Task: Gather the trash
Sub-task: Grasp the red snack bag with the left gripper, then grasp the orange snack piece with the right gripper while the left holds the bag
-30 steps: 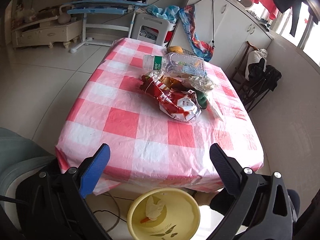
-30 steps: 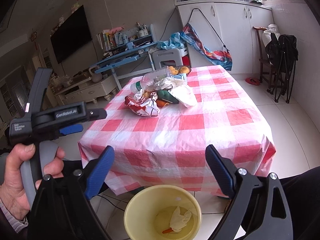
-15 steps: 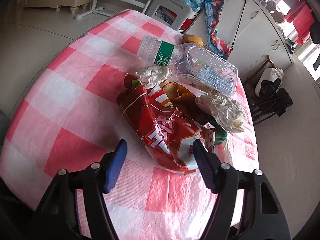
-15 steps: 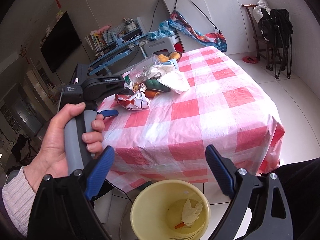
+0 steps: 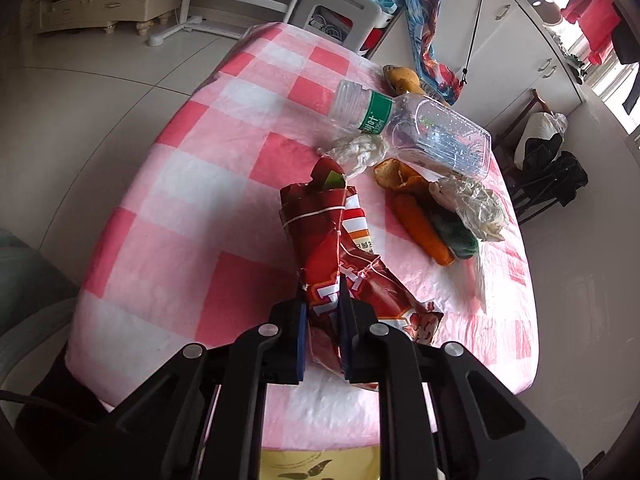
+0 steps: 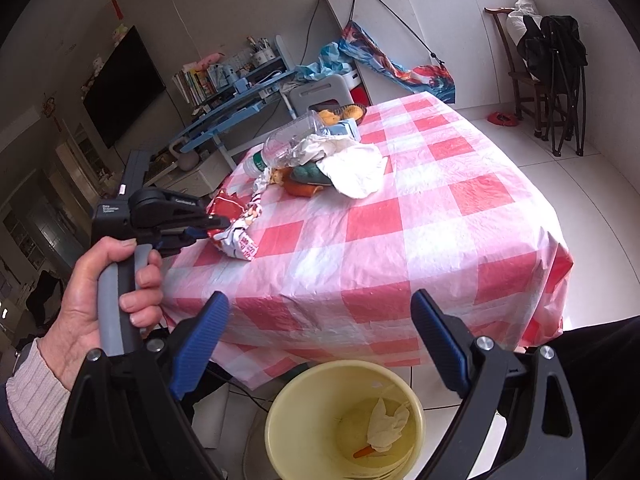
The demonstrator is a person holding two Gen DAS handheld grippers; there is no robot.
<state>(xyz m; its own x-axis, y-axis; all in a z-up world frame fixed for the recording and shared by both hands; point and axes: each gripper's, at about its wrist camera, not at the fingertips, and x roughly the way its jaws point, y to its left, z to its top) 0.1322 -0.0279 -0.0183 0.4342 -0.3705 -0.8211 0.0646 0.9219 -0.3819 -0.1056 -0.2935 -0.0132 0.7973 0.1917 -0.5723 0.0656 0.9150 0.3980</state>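
Note:
A pile of trash lies on the red-and-white checked table [image 5: 192,208]. My left gripper [image 5: 323,308] is shut on the near end of a red snack bag [image 5: 340,256]; it also shows in the right wrist view [image 6: 200,232], pinching the bag [image 6: 236,228]. Behind the bag lie a clear plastic bottle [image 5: 416,128], crumpled tissues [image 5: 360,152], orange peel [image 5: 424,228] and a plastic wrapper [image 5: 472,204]. My right gripper [image 6: 320,340] is open and empty, above a yellow bin [image 6: 344,420] on the floor in front of the table.
The bin holds a tissue [image 6: 386,424] and an orange scrap. A white stool [image 5: 340,12] and blue desk stand behind the table. A chair with black bags [image 6: 552,52] stands at the right by white cabinets [image 6: 440,28].
My left gripper moved forward over the table and closed on the red snack bag. The right gripper stayed open above the bin.

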